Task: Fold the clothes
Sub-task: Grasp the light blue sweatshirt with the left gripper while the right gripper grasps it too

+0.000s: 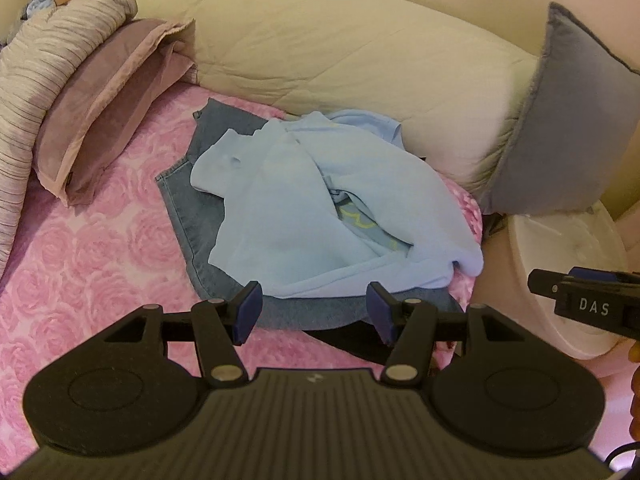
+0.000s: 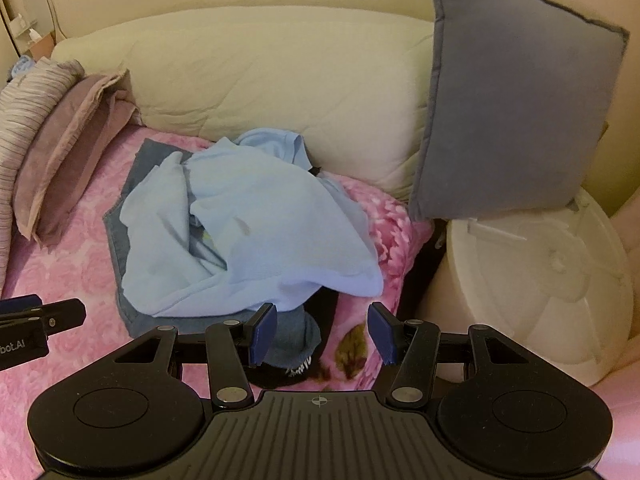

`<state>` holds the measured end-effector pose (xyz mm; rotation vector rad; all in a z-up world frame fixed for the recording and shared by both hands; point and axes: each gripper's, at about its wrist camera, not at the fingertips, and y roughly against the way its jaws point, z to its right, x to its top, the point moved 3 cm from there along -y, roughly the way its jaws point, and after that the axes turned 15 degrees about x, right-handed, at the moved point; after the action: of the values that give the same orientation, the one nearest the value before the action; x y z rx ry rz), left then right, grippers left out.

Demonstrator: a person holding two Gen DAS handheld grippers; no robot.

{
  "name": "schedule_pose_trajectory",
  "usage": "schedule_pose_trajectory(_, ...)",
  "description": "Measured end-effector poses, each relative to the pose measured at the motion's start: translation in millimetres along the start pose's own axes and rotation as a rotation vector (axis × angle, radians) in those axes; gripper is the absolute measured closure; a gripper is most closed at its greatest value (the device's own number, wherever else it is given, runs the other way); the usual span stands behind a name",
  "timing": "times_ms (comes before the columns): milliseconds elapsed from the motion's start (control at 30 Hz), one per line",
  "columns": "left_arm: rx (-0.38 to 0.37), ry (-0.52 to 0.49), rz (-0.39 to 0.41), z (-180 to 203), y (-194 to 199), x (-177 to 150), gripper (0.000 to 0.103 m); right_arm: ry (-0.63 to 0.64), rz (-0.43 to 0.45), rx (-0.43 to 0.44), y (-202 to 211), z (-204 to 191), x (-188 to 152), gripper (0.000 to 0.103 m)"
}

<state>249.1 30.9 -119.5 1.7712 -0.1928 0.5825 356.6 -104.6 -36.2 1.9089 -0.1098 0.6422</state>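
A crumpled light blue top (image 1: pixel 304 204) lies on folded blue jeans (image 1: pixel 188 200) on a pink rose-patterned bed cover (image 1: pixel 80 264). My left gripper (image 1: pixel 314 310) is open and empty, hovering just in front of the near edge of the pile. The top also shows in the right wrist view (image 2: pixel 248 232), with the jeans (image 2: pixel 120 240) under it. My right gripper (image 2: pixel 322 334) is open and empty, just off the pile's near right corner, above a dark garment (image 2: pixel 320 320). The right gripper's side shows at the left view's right edge (image 1: pixel 580 300).
A cream duvet (image 1: pixel 320 52) lies behind the pile. Mauve pillows (image 1: pixel 100 108) and a striped quilt (image 1: pixel 36 80) are at the left. A grey cushion (image 2: pixel 512 100) stands at the right above a white round tub (image 2: pixel 540 280) beside the bed.
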Motion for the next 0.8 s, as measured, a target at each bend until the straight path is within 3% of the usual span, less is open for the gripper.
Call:
schedule_pose_trajectory(367,-0.019,0.021,-0.077,2,-60,21,0.05,-0.092,-0.052,0.044,-45,38,23,0.049)
schedule_pose_trajectory(800,-0.037,0.04,-0.153,13,-123,45,0.049,-0.431,-0.079,0.155,-105,105,24,0.049)
